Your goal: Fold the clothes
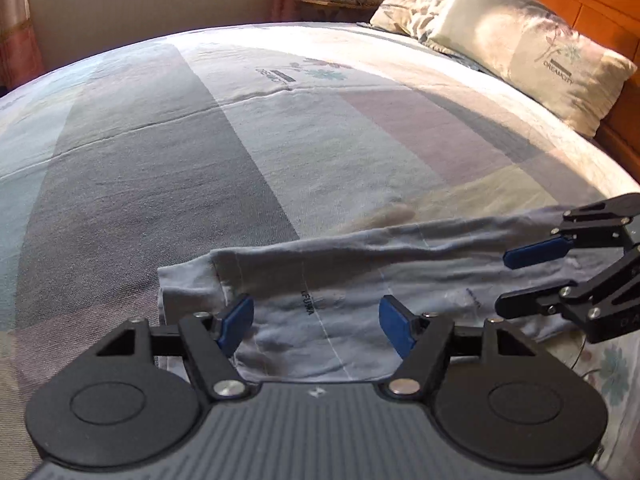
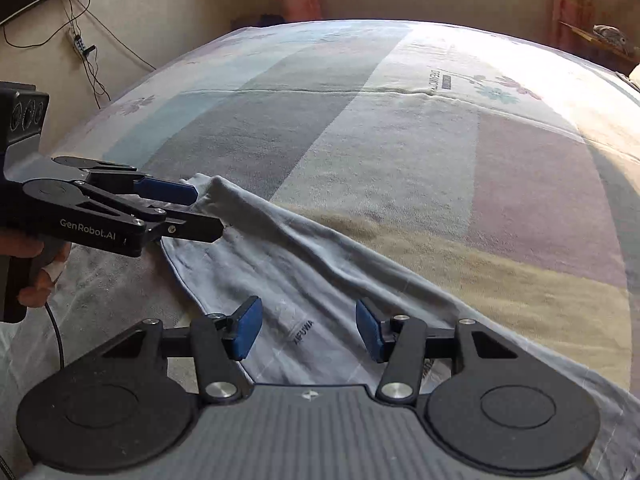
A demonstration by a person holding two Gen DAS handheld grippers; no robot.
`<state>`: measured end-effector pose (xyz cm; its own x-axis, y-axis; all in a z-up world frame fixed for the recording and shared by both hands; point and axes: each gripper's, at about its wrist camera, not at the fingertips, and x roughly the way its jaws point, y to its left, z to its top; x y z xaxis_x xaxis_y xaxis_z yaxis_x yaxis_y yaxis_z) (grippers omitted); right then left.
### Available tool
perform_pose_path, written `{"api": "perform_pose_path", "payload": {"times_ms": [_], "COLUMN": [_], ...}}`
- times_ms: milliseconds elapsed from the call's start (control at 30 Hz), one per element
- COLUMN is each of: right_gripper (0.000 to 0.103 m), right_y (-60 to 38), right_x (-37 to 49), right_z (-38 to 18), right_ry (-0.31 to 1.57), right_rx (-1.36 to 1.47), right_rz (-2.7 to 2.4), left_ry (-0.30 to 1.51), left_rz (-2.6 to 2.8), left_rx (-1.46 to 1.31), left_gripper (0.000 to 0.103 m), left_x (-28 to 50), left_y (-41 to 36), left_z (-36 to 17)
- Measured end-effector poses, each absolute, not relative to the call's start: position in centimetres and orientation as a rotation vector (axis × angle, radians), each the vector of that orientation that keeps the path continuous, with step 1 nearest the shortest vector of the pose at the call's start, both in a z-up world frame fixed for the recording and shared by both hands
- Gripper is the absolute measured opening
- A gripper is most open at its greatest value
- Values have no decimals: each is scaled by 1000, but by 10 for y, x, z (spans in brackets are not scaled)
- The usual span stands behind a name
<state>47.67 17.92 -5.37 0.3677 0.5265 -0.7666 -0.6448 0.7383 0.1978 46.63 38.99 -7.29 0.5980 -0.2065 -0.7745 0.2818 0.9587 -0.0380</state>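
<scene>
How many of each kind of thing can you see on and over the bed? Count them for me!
Pillows: 2, a front pillow and a back pillow.
Garments: 1, the grey garment.
Grippers: 2, the left gripper and the right gripper, both open.
Bedsheets: 1, the striped bedsheet.
Total: 6

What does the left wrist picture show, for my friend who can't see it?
A pale grey-blue cotton garment, folded into a long band, lies on a bed's striped pastel bedsheet. The black left gripper hangs open over it, blue pads apart, and the open right gripper reaches in from the right. Two floral pillows lean on a wooden headboard.
</scene>
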Motion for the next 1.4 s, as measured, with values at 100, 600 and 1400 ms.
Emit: {"api": "perform_pose_path", "payload": {"times_ms": [100, 600, 1400], "right_gripper": [58, 76, 96], "right_y": [172, 158, 179], "right_x": [469, 462, 510], "right_z": [-70, -72, -72], "right_ry": [997, 969, 915], "right_rx": [-63, -41, 43], "right_rz": [719, 500, 583], "left_ry": [930, 907, 972], "left_rz": [-280, -492, -417], "left_rx": [111, 209, 143], "left_gripper": [71, 73, 80], "left_x": [458, 496, 497], "left_y": [394, 332, 383], "left_z": [-79, -72, -56]}}
